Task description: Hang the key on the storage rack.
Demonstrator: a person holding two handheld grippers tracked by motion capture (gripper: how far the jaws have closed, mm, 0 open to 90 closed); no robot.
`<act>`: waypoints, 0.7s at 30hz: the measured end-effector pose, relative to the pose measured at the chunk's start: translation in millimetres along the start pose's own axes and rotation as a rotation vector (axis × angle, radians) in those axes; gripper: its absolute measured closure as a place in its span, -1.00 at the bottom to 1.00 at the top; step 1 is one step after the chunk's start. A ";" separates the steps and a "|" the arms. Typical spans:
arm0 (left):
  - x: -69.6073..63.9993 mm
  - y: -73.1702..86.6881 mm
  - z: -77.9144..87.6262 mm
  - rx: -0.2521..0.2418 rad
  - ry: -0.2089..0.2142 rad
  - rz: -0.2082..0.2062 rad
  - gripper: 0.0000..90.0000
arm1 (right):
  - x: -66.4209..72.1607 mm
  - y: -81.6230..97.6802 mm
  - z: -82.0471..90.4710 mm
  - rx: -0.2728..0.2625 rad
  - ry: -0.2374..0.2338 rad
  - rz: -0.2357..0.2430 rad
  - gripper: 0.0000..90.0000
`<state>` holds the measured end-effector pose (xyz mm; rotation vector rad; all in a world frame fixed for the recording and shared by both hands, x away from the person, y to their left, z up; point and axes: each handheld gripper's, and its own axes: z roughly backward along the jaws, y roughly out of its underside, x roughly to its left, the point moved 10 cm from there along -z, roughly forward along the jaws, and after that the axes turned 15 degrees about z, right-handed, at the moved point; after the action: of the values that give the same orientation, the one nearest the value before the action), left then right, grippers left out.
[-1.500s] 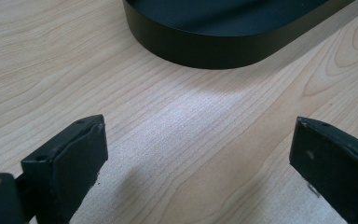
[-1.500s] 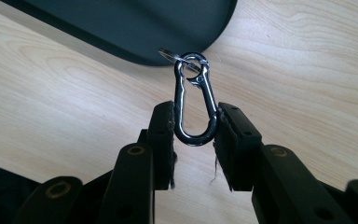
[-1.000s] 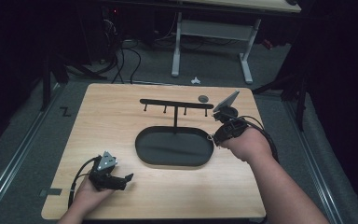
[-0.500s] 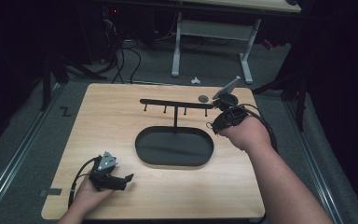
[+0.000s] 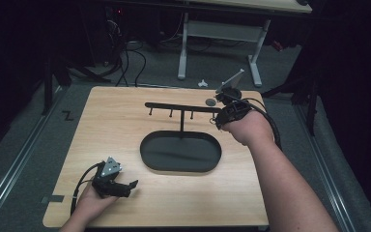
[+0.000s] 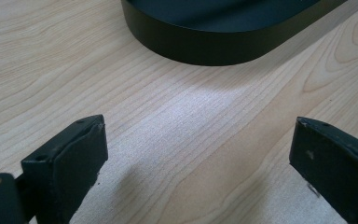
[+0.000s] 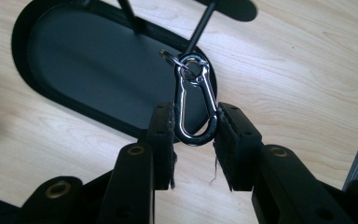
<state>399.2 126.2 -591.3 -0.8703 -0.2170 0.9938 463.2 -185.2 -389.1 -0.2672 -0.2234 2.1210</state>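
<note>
1. The left gripper [image 5: 128, 186] rests on the table [image 5: 125, 125] at the near left corner, jaws wide apart and holding nothing. It lies just short of the tray [image 6: 214, 44], parked out of the way, I judge.
2. In the middle stands a black rack [image 5: 181, 107], its post rising from the oval tray [image 5: 181, 152], with small hooks hanging under the crossbar.
3. The right gripper [image 7: 193, 144] is clamped on a silver clip [image 7: 193, 100], pinching its lower loop so the ringed top end stays free.
4. That gripper [image 5: 222, 113] hangs at the bar's right end, probably so the ring can be slipped over a hook there.
5. A small round grey piece [image 5: 211, 102] lies on the table behind the bar.
</note>
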 end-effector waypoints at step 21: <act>-0.1 1.5 -1.5 0.008 0.002 0.000 -0.90 | -15.1 -14.3 -11.2 -0.030 0.013 -0.034 0.51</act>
<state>398.9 125.6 -593.3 -0.8643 -0.2112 0.9926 485.7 -189.8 -394.6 -0.2932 -0.2508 2.0832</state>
